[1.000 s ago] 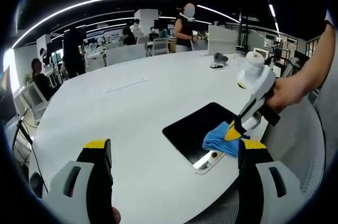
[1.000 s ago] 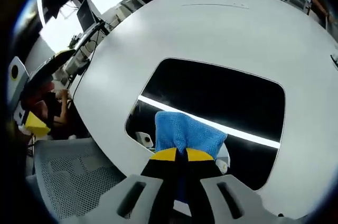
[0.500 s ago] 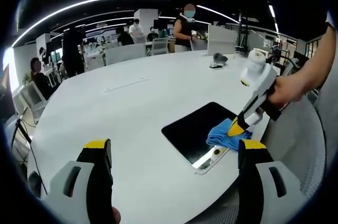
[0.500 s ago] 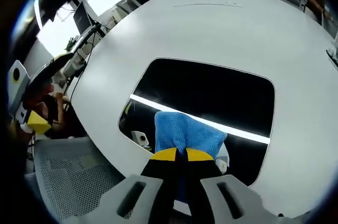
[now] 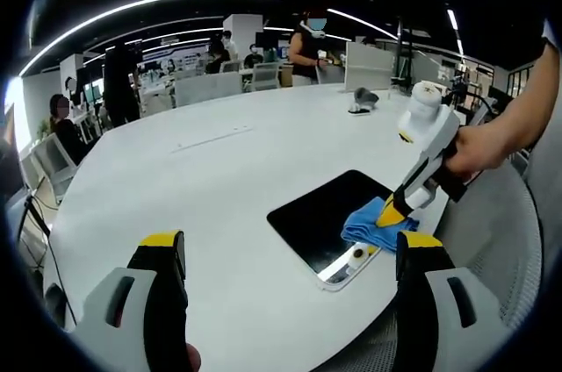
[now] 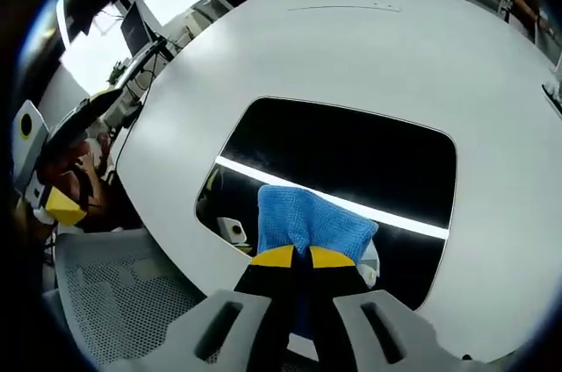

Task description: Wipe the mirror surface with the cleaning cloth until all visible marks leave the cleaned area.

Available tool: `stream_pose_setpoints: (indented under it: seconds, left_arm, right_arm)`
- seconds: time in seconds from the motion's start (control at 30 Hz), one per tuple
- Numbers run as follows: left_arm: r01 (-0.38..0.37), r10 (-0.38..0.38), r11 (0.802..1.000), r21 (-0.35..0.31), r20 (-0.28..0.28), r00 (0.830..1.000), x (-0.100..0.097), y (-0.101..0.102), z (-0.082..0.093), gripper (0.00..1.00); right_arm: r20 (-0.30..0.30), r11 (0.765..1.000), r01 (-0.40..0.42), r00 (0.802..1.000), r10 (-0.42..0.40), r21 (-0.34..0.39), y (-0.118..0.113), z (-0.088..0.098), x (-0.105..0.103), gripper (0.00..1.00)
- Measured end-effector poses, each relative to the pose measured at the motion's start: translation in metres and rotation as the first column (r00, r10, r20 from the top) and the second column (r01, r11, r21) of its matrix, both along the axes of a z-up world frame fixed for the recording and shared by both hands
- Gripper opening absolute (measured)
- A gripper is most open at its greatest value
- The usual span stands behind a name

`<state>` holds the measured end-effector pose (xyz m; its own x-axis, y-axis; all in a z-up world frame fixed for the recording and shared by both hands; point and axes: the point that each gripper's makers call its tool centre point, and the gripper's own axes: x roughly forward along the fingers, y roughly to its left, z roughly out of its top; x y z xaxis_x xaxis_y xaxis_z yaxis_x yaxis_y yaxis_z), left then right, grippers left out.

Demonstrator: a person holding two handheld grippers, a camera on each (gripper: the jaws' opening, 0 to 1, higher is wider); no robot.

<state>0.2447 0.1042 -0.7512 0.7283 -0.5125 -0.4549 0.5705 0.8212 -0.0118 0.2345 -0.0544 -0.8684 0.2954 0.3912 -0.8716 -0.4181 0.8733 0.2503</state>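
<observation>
The mirror [image 6: 351, 161] was found lying flat on the white surface [image 6: 369, 47], close to its near edge, as a dark rounded rectangle. In the right gripper view its long axis ran across the picture, left to right, and the greater part of the glass extended away from the right tongs [image 6: 293, 256], toward the far side and to either hand. A bright strip of reflected ceiling light was noted crossing the glass just beyond the cloth. No marks could be made out on the dark glass at this resolution.

The cleaning cloth [image 6: 307, 225], blue and bunched, was observed resting on the near portion of the mirror, directly ahead of the right tongs. The right tongs were closed together with the cloth clamped between the yellow tips. In the left gripper view the same tongs [image 5: 392, 211] were seen held by a hand [image 5: 479, 151] and angled down onto the cloth [image 5: 373, 225] at the mirror's [image 5: 329, 214] right end.

The left tongs [image 5: 290, 258] were recorded as standing wide apart with nothing between them, held well clear of the mirror on its left side. The right tongs were therefore the nearer and the only ones in contact.

It was judged that the next stroke would have to carry the cloth away from the near edge, across the untouched far span.
</observation>
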Motion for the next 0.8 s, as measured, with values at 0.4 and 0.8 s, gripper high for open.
stream_pose_setpoints:
  seconds: [0.4, 0.8]
  left_arm:
    - [-0.004, 0.004, 1.000, 0.000, -0.013, 1.000, 0.002, 0.000, -0.004, 0.99]
    - [-0.014, 0.014, 1.000, 0.010, -0.015, 1.000, 0.006, 0.002, -0.009, 0.99]
  right_arm:
    - [0.002, 1.000, 0.021, 1.000, -0.021, 0.003, 0.000, 0.001, 0.017, 0.00]
    - [0.013, 1.000, 0.022, 1.000, -0.022, -0.003, 0.001, 0.001, 0.031, 0.00]
